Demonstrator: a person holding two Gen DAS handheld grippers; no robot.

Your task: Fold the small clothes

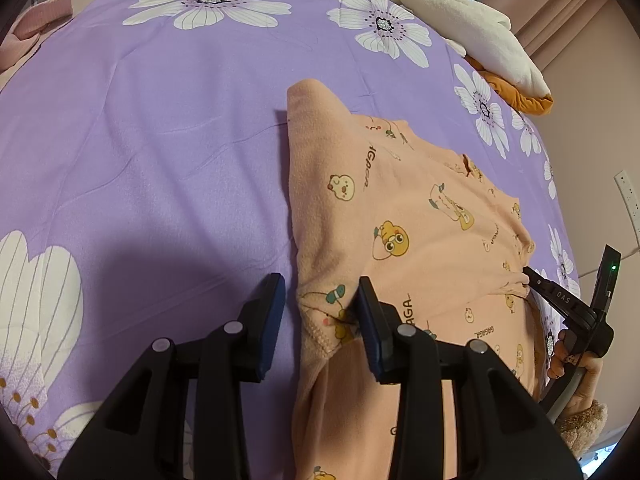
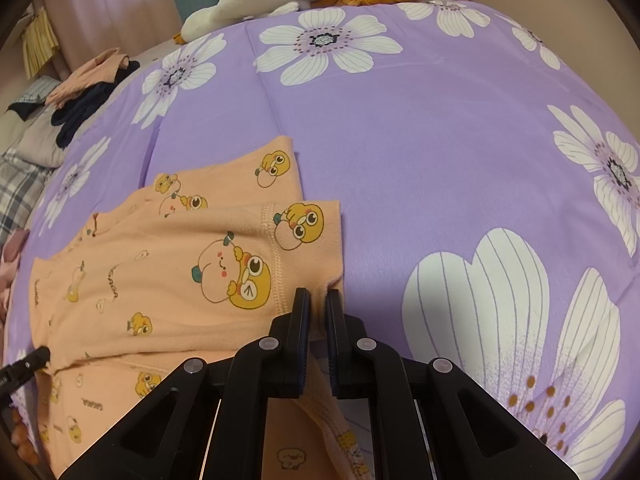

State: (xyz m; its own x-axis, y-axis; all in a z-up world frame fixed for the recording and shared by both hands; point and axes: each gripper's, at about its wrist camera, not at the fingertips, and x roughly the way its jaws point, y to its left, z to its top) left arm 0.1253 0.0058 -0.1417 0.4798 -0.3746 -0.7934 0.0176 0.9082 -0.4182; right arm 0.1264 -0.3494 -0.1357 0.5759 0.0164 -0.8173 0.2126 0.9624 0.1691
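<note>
Right gripper (image 2: 318,300) fingers clamped on peach garment (image 2: 168,272) edge — left gripper (image 1: 322,300) fingers apart, straddling garment edge.

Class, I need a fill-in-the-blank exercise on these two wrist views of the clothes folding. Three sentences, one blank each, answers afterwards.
1. The peach garment lies on a bedspread whose main colour is ____.
2. The right hand-held gripper is ____ on the garment's edge.
3. The left hand-held gripper has its jaws ____, one finger either side of the garment's edge.

Missing words: purple; shut; open

free: purple bedspread (image 1: 160,140) left | blocked: plush toy (image 1: 480,28) far edge
</note>
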